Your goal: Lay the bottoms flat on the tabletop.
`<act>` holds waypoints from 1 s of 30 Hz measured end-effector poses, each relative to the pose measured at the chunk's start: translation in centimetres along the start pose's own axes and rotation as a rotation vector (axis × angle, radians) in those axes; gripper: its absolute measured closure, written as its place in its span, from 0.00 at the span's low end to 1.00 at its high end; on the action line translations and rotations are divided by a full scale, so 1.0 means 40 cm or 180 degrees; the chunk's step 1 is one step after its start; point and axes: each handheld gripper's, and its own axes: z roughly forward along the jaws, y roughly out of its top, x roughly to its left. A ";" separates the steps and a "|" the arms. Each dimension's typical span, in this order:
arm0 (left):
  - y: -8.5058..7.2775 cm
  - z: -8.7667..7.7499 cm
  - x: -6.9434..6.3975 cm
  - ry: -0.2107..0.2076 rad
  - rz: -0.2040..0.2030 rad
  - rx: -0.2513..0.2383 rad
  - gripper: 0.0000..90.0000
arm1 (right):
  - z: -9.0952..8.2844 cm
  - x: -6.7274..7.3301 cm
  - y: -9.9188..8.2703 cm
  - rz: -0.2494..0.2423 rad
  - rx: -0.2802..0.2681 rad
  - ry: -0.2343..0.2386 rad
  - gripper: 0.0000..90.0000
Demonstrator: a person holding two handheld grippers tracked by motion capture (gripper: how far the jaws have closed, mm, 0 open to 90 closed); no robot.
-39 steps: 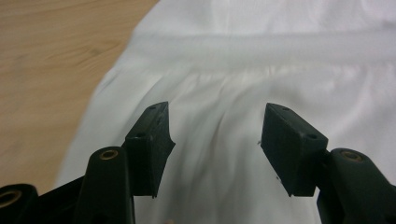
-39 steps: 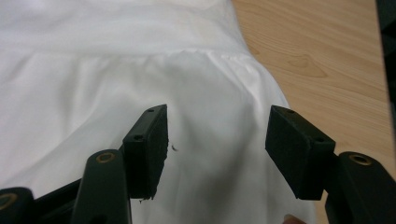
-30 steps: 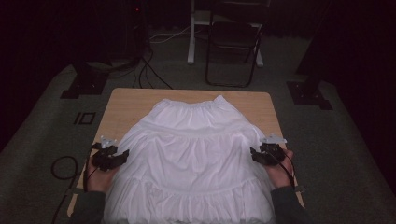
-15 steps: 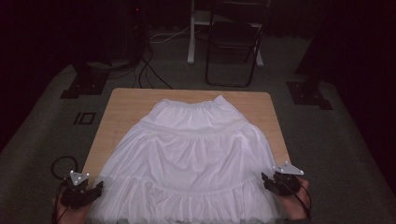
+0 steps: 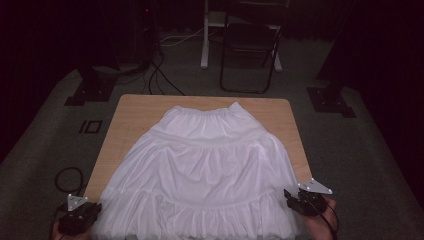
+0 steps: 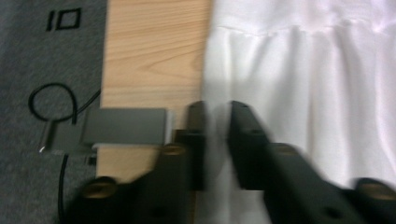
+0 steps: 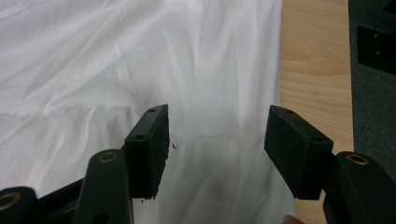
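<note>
- A white, tiered cotton skirt (image 5: 205,170) lies spread flat on my pale wooden desk (image 5: 135,115), waistband at the far end, ruffled hem reaching the near edge.
- My left gripper (image 5: 80,217) sits at the hem's left corner; its fingers (image 6: 196,140) have just been closing and now look pinched on the skirt's edge, though blur softens that view.
- My right gripper (image 5: 302,200) hovers over the hem's right corner, fingers (image 7: 149,144) spread wide, fabric beneath them, not gripped.
- A black folding chair (image 5: 250,50) stands beyond the desk on grey carpet (image 5: 350,150).
</note>
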 end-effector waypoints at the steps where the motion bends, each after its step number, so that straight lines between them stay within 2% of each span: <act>1: 0.005 0.004 0.000 0.0000 0.0034 -0.0002 0.99 | 0.000 -0.002 -0.003 0.0010 -0.0001 0.0003 0.45; 3: 0.018 0.013 0.012 0.0019 0.0060 -0.0004 1.00 | -0.001 -0.007 -0.009 0.0045 0.0011 0.0006 0.45; 5: 0.034 0.017 0.042 0.0149 -0.0018 -0.0077 1.00 | -0.003 -0.012 -0.012 0.0072 0.0009 -0.0001 0.46; 8: 0.066 0.014 0.111 0.0447 -0.0264 -0.0250 1.00 | -0.009 -0.020 -0.015 0.0081 0.0001 -0.0026 0.47; 9: 0.075 0.015 0.134 0.0578 -0.0341 -0.0286 1.00 | -0.010 -0.022 -0.015 0.0084 0.0001 -0.0036 0.47; 11: 0.087 0.023 0.173 0.0753 -0.0542 -0.0312 1.00 | -0.012 -0.028 -0.017 0.0090 -0.0006 -0.0054 0.47; 13: 0.092 0.040 0.194 0.0882 -0.0660 -0.0299 1.00 | -0.013 -0.032 -0.020 0.0122 0.0000 -0.0066 0.47; 14: 0.094 0.048 0.197 0.0874 -0.0726 -0.0285 1.00 | -0.014 -0.035 -0.023 0.0131 0.0013 -0.0077 0.47; 15: 0.097 0.054 0.194 0.0854 -0.0756 -0.0277 1.00 | -0.016 -0.037 -0.025 0.0136 0.0023 -0.0087 0.47; 16: 0.100 0.059 0.184 0.0840 -0.0745 -0.0281 0.95 | -0.019 -0.039 -0.029 0.0138 0.0036 -0.0094 0.47; 18: 0.105 0.061 0.156 0.0751 -0.0664 -0.0371 0.73 | -0.028 -0.043 -0.038 0.0143 0.0058 -0.0097 0.48; 19: 0.105 0.061 0.156 0.0751 -0.0664 -0.0371 0.70 | -0.028 -0.043 -0.038 0.0143 0.0058 -0.0097 0.48; 20: 0.114 0.060 0.117 0.0676 -0.0569 -0.0429 0.65 | -0.043 -0.045 -0.057 0.0184 0.0119 -0.0070 0.53; 24: 0.126 0.058 0.061 0.0513 -0.0415 -0.0519 0.61 | -0.068 -0.030 -0.093 0.0186 0.0238 -0.0053 0.56; 26: 0.126 0.058 0.061 0.0513 -0.0415 -0.0519 0.60 | -0.072 -0.027 -0.100 0.0182 0.0281 -0.0066 0.56; 27: 0.134 0.062 0.019 0.0348 -0.0316 -0.0544 0.60 | -0.084 -0.020 -0.124 0.0224 0.0402 -0.0088 0.57; 30: 0.134 0.077 -0.005 0.0228 -0.0265 -0.0518 0.60 | -0.094 -0.018 -0.147 0.0294 0.0509 -0.0086 0.57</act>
